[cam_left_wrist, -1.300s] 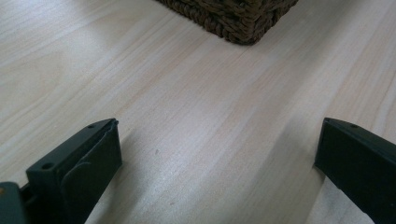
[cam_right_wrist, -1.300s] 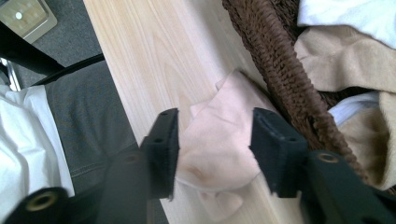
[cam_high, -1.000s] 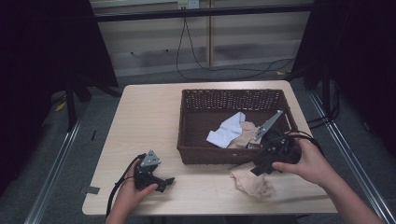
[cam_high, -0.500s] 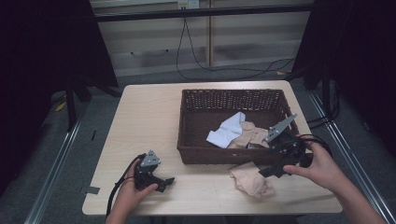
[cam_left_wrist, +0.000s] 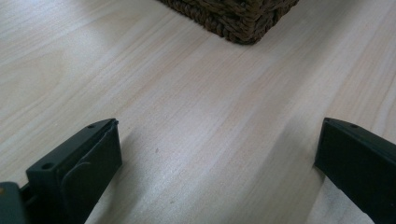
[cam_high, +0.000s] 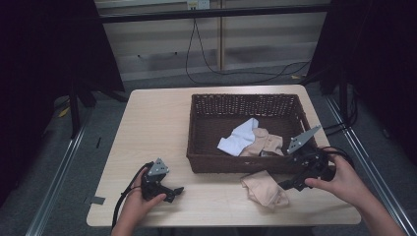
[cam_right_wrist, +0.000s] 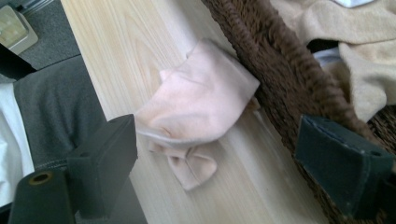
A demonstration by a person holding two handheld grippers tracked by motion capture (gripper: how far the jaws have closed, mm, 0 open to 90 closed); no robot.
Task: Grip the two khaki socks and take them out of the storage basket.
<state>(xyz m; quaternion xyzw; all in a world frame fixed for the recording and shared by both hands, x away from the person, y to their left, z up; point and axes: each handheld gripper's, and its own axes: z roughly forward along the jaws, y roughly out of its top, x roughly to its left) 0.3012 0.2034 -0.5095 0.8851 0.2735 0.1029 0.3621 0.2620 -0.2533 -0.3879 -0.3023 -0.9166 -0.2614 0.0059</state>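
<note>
A pale pink cloth lies crumpled on the wooden table just in front of the brown wicker basket. My right gripper sits to its right, low over the table. In the right gripper view the pink cloth rests on the table between the wide jaws of my right gripper. These jaws have just been opening and do not press on the cloth. A white cloth and a beige cloth lie inside the basket. My left gripper stands open on bare table at the front left.
The basket's corner stands ahead of my left gripper. The basket wall runs close along the right jaw of my right gripper. The table's front edge is near both hands. Cables cross the floor behind the table.
My right gripper has moved to the right and a little toward the front edge, away from the basket rim. The pink cloth stays on the table. My left gripper has kept still.
</note>
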